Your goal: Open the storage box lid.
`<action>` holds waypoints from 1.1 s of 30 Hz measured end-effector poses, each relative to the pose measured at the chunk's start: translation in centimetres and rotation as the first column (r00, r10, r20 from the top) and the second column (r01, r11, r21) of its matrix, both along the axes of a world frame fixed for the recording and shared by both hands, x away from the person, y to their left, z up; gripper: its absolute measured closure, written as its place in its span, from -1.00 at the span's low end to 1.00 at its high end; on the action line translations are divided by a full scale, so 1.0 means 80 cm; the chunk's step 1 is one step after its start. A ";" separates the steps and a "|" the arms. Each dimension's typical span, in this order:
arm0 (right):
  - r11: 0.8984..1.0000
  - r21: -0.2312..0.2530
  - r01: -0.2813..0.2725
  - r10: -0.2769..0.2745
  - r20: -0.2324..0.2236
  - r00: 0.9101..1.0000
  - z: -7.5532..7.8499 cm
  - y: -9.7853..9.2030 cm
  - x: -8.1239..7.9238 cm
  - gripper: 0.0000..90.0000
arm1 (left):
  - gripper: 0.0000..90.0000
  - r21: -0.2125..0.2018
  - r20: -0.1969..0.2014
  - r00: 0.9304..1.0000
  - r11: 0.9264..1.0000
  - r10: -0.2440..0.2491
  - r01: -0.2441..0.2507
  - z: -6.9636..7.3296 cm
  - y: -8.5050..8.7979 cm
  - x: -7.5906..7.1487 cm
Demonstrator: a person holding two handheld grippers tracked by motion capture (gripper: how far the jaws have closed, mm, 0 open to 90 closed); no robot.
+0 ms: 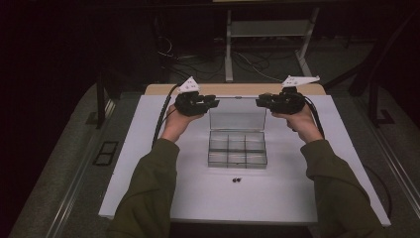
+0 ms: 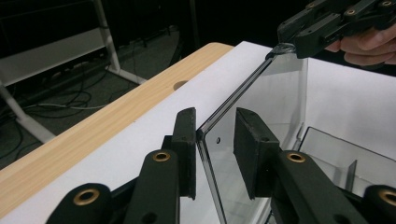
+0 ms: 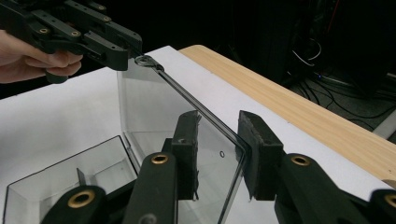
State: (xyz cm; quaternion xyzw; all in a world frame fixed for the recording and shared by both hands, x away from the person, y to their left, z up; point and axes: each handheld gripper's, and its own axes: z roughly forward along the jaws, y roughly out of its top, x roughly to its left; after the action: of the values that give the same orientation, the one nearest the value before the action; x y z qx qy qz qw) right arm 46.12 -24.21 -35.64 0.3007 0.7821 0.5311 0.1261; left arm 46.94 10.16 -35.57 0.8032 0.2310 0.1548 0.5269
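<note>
**Both grippers at the top corners of an upright clear lid**

Black jaws of the left gripper stand on either side of the near top corner of the clear lid, the rear pad seeming to touch the lid edge, the other with a gap, so this reads as a loose bracket, not a clamp. Likewise the right gripper has its jaws parted around the opposite top corner, with daylight between the lid and at least one pad. From above, each gripper sits at one end of the lid's upper edge, the left one and the right one facing each other across it.

That lid belongs to a clear compartment box resting mid-way on the white worktop, its six cells looking empty. With the lid standing nearly vertical on its rear hinge, taking both corners at once probably keeps the thin panel from twisting and lets it swing evenly. Loose jaws would suit guiding it rather than carrying it.

Two small dark objects lie on the worktop just in front of the box, well clear of the lid's swing; what they are is too small to tell
</note>
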 end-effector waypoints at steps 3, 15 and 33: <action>1.000 -0.004 0.002 -0.002 0.000 1.000 0.000 0.002 0.003 0.51 | 0.44 0.017 -0.010 0.999 0.999 0.031 -0.031 -0.001 0.000 -0.001; 0.999 -0.002 0.035 -0.035 -0.021 0.999 -0.005 0.003 0.016 0.47 | 0.02 0.039 -0.067 0.996 0.998 0.057 -0.054 -0.012 0.031 -0.037; 0.998 0.002 0.055 -0.055 -0.050 0.997 -0.010 0.004 0.026 0.43 | -0.25 0.099 -0.137 0.990 0.995 0.045 -0.032 -0.053 0.045 -0.131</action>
State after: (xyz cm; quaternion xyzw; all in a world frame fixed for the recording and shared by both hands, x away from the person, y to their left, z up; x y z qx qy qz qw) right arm 48.21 -23.92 -36.45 0.3356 0.7754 0.5211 0.1207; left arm 36.44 13.73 -39.83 0.8318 0.2747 0.1197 0.4672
